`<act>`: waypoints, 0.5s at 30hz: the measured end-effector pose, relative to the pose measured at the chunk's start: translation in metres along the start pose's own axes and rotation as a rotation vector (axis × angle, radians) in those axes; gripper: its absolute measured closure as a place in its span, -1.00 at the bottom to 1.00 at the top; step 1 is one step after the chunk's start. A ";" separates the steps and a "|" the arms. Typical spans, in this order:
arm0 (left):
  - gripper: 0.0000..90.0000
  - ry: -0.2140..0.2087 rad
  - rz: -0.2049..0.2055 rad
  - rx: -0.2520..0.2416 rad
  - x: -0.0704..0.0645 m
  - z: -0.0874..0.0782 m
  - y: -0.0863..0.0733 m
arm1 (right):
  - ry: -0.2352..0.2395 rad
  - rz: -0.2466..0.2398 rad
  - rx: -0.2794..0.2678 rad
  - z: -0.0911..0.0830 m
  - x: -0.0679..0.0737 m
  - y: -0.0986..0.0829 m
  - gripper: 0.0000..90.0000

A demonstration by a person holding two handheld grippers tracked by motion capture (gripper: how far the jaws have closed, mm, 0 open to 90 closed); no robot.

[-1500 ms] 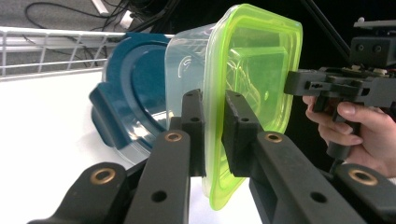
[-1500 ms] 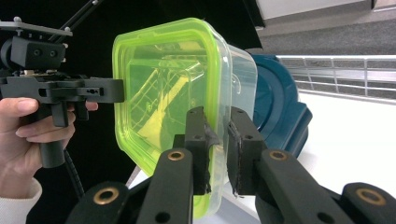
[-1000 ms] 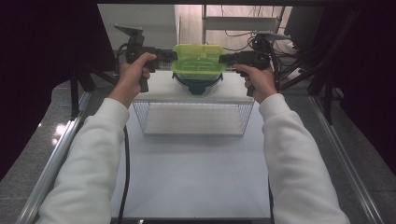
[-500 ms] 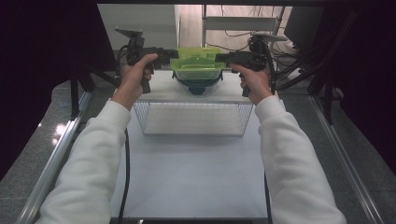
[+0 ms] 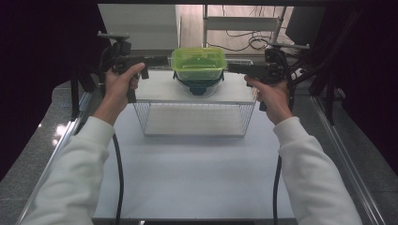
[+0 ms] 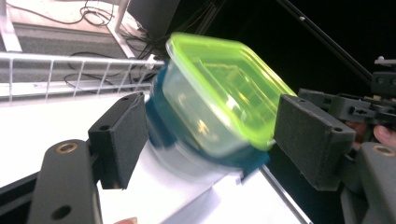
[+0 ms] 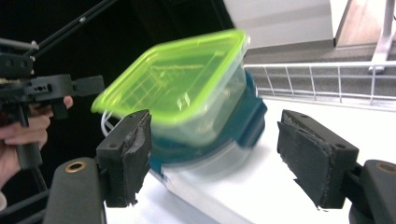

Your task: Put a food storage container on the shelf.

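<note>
Sitting on the white top of a wire rack [image 5: 195, 119], at its far middle, is a stack of tubs: a clear box [image 5: 198, 64] with a lime lid [image 6: 229, 86] on top, a blue-rimmed tub [image 5: 197, 84] under it, and what looks like a third clear one at the bottom, though blur in both gripper views makes the count unsure. The stack looks to rest on the rack, not held by anything. The left gripper [image 5: 162, 60] points at the box from one side and the right gripper [image 5: 232, 67] from the other, each a little short of it in the high view. In the left gripper view the jaws stand wide apart with the box between them and gaps on both sides; the right gripper view shows the same, jaws spread and empty. The person's hands [image 5: 119, 82] are level with the lid.

By my reading, the stack is already placed on the rack and both grippers have nothing in them, so the setting-down part seems done. What could be left is drawing the grippers clear, or closing on the box again if it is to be lifted off; the pictures do not settle which.
</note>
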State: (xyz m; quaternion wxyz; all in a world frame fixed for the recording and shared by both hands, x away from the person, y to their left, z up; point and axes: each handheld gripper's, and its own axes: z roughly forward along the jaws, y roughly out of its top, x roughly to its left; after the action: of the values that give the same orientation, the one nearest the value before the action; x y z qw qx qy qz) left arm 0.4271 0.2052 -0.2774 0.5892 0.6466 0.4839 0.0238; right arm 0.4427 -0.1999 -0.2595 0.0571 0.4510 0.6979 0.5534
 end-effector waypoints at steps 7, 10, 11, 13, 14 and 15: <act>-0.44 0.057 0.116 0.035 -0.010 -0.032 -0.050 | -0.034 -0.154 0.044 -0.030 0.004 -0.040 -0.42; -0.44 0.069 0.151 0.047 -0.012 -0.046 -0.078 | -0.039 -0.207 0.053 -0.044 0.007 -0.065 -0.43; -0.44 0.066 0.155 0.051 -0.012 -0.051 -0.087 | -0.043 -0.228 0.055 -0.048 0.007 -0.073 -0.43; -0.44 0.080 0.164 0.067 -0.013 -0.058 -0.107 | -0.042 -0.249 0.056 -0.056 0.007 -0.087 -0.43; -0.44 0.079 0.169 0.079 -0.013 -0.061 -0.116 | -0.041 -0.256 0.061 -0.061 0.006 -0.096 -0.43; -0.44 0.083 0.170 0.086 -0.013 -0.063 -0.124 | -0.038 -0.257 0.068 -0.064 0.004 -0.103 -0.43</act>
State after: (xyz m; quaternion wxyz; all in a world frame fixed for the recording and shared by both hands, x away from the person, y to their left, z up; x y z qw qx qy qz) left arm 0.3076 0.2230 -0.3484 0.5364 0.7084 0.4518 0.0795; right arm 0.3445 -0.2411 -0.3186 0.1255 0.3700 0.7671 0.5088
